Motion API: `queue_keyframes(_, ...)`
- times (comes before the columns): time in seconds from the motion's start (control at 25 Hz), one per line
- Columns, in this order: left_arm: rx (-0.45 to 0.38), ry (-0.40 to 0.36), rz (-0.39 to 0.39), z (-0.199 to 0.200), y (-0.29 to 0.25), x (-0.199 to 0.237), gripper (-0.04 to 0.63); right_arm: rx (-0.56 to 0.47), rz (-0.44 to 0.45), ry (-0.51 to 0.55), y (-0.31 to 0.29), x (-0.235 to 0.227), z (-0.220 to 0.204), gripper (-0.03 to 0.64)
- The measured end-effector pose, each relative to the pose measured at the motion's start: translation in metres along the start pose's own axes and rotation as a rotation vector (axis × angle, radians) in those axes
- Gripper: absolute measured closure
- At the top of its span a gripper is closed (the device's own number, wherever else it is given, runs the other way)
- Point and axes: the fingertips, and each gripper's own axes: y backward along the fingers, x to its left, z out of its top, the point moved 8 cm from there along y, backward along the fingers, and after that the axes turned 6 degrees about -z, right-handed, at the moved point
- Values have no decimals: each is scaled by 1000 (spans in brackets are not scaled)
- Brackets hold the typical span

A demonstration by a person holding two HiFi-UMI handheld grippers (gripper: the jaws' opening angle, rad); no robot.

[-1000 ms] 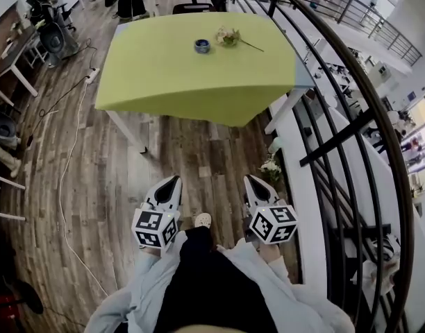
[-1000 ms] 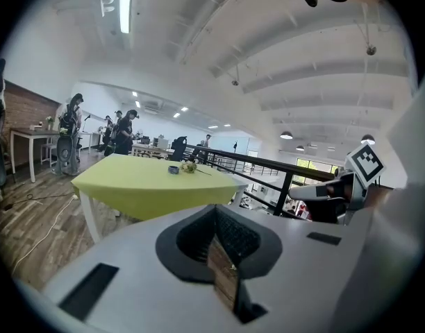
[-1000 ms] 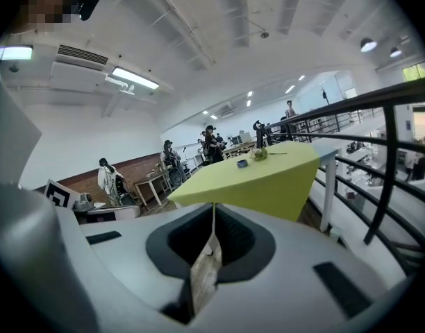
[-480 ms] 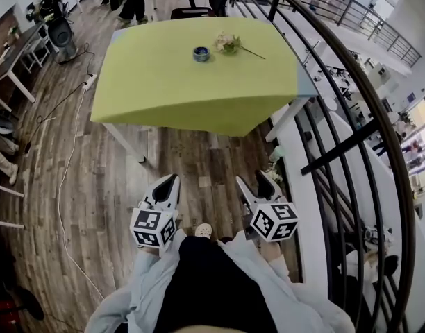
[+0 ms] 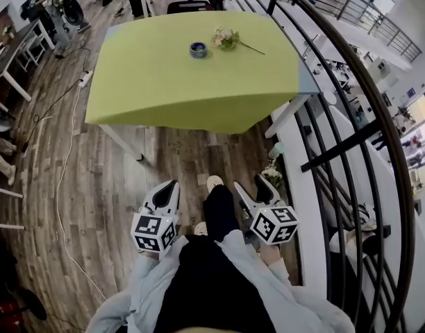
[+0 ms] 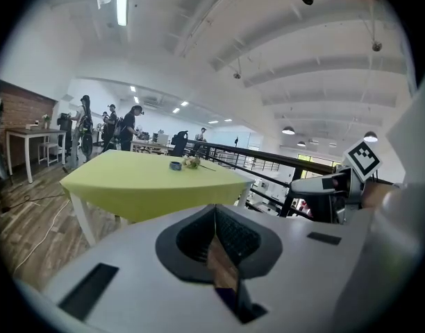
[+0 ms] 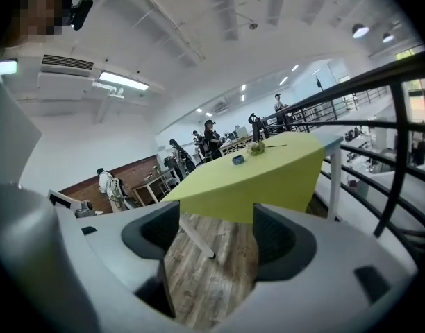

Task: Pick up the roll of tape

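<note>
The roll of tape (image 5: 198, 48) is a small blue ring lying on the far part of the lime-green table (image 5: 192, 82), next to a flower sprig (image 5: 226, 37). It is tiny in the left gripper view, tape (image 6: 175, 165), and in the right gripper view, tape (image 7: 238, 159). Both grippers hang over the wooden floor, well short of the table. My left gripper (image 5: 172, 186) is shut and empty, its jaws (image 6: 216, 210) meeting in a line. The jaws of my right gripper (image 5: 252, 184) are opening, and only floor shows between them (image 7: 216, 231).
A black curved railing (image 5: 337, 82) runs along the right, with a white ledge (image 5: 299, 186) and a small plant (image 5: 270, 171) at its foot. A white cable (image 5: 63, 186) trails across the floor on the left. An office chair (image 5: 188, 5) and several people stand beyond the table.
The right gripper's jaws have gone from shut to wide apart. Both grippers and the person have moved toward the table, with one foot now stepped forward between the grippers.
</note>
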Motion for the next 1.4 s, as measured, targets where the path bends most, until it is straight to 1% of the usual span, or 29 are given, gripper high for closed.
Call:
queue_keyframes(0.16,4,6,17,2,-10,11,578,10,20,0,-20,-2,7,285)
queue_keyframes(0.32,0,14,39,12,-29,25,578,28,45,12,-49,-5,24,285)
queue_keyframes(0.52,-4,11,62,35,-64,47,578,8,55,31,-85,-12,65,285)
queue_keyframes(0.68,-20,2,59,51,-97,60,578,23,69,23,-118,-29,82,287)
queue_keyframes(0.84,-26,5,71,64,-129,76,578,14,79,47,-147,-37,109,288)
queue_keyframes(1.0,-30,3,83,76,-154,88,578,49,94,52,-174,-51,119,291)
queue_keyframes(1.2,-24,7,108,81,-178,99,578,56,104,53,-200,-63,134,293)
queue_keyframes(1.4,-26,10,136,88,-197,107,578,71,134,56,-224,-72,145,293)
